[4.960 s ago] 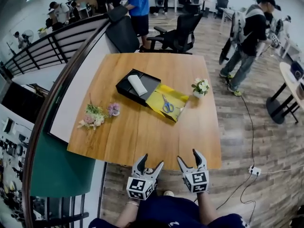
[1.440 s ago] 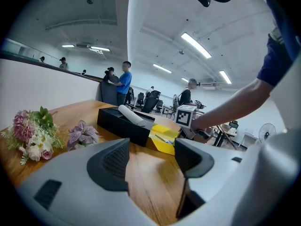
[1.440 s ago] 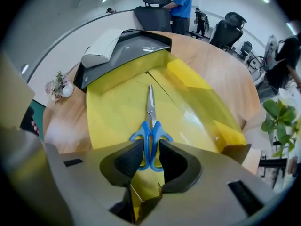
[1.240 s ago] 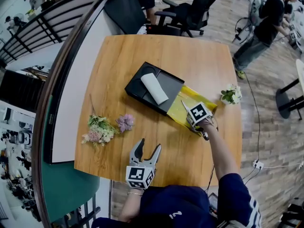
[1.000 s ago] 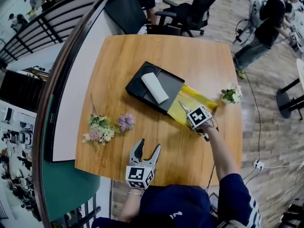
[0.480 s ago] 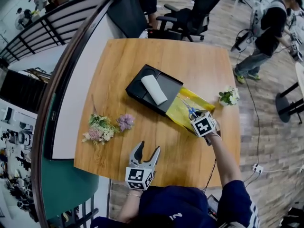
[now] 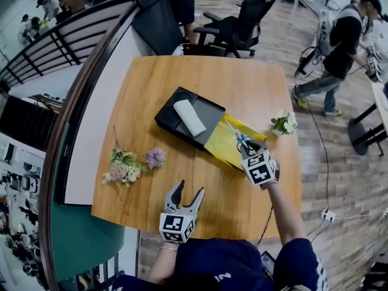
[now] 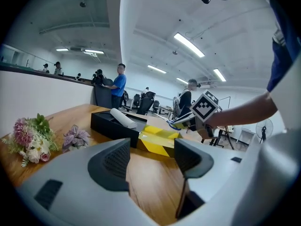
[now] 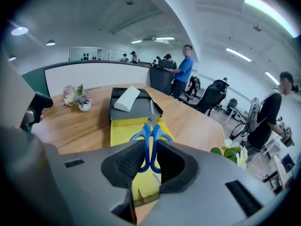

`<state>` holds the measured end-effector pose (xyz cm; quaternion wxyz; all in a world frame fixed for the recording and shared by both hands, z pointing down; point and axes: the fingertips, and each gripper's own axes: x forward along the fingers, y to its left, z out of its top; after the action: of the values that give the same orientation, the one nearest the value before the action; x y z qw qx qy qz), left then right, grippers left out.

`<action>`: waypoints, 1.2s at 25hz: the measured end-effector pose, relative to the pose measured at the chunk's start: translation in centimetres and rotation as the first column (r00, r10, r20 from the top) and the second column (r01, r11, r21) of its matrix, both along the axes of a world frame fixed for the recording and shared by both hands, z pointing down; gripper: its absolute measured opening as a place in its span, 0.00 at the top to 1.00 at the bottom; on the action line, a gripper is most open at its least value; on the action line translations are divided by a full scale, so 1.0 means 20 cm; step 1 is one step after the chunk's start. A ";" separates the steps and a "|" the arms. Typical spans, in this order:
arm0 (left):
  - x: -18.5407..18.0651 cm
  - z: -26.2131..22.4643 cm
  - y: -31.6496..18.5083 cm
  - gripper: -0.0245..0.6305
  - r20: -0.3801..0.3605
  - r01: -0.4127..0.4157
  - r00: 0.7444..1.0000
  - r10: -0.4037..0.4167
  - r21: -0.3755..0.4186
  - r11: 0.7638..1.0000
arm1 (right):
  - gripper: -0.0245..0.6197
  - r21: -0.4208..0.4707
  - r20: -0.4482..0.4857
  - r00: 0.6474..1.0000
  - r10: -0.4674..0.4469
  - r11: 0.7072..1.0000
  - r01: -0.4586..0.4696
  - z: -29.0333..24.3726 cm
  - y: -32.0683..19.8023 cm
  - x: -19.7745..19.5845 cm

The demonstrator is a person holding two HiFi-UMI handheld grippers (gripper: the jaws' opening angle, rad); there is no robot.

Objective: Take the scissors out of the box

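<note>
Blue-handled scissors (image 7: 238, 137) hang above the yellow box (image 7: 219, 148), blades pointing away toward the black tray (image 7: 208, 113). My right gripper (image 7: 247, 147) is shut on their handles, and the right gripper view shows both loops (image 9: 151, 142) pinched between the pads, clear of the yellow box (image 9: 123, 130) below. A white roll (image 7: 189, 117) lies in the black tray. My left gripper (image 7: 187, 197) hovers open and empty at the table's near edge. In the left gripper view (image 8: 151, 157) it looks across the table at the box.
A bunch of flowers (image 7: 123, 166) and a purple bloom (image 7: 154, 157) lie on the table's left side. A small white flower pot (image 7: 281, 123) stands near the right edge. Office chairs (image 7: 233, 32) and several people are beyond the table.
My right gripper has risen from the yellow box with the scissors in it and tipped nearer to level. The left gripper has stayed near the front edge.
</note>
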<state>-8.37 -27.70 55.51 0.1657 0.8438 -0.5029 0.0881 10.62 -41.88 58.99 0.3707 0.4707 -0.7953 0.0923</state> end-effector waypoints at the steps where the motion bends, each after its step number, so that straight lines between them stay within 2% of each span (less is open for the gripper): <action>1: 0.01 0.00 0.00 0.52 0.000 -0.002 1.000 0.002 0.003 1.000 | 0.81 0.021 0.010 1.000 0.001 1.000 -0.002 -0.03 0.01 0.00; 8: 0.06 -0.04 0.01 0.52 -0.005 -0.024 1.000 0.024 0.025 0.999 | 0.81 0.145 0.067 0.998 0.010 0.989 -0.020 -0.24 0.09 0.01; 15: 0.11 -0.09 0.01 0.52 -0.016 -0.047 0.999 0.047 0.052 0.998 | 0.81 0.269 0.108 0.994 0.021 0.962 -0.050 -0.42 0.21 0.03; 19: 0.14 -0.13 0.02 0.52 -0.013 -0.050 0.999 0.052 0.094 0.994 | 0.81 0.319 0.148 0.988 0.036 0.944 -0.082 -0.49 0.29 0.04; 30: 0.17 -0.18 0.04 0.53 -0.015 -0.058 0.998 0.061 0.131 0.990 | 0.81 0.385 0.332 0.935 0.124 0.887 -0.254 -0.56 0.56 0.12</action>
<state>-5.05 -26.81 52.00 0.1122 0.8682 -0.4805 0.0519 12.92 -30.72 47.85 0.1250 0.5961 -0.7927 0.0242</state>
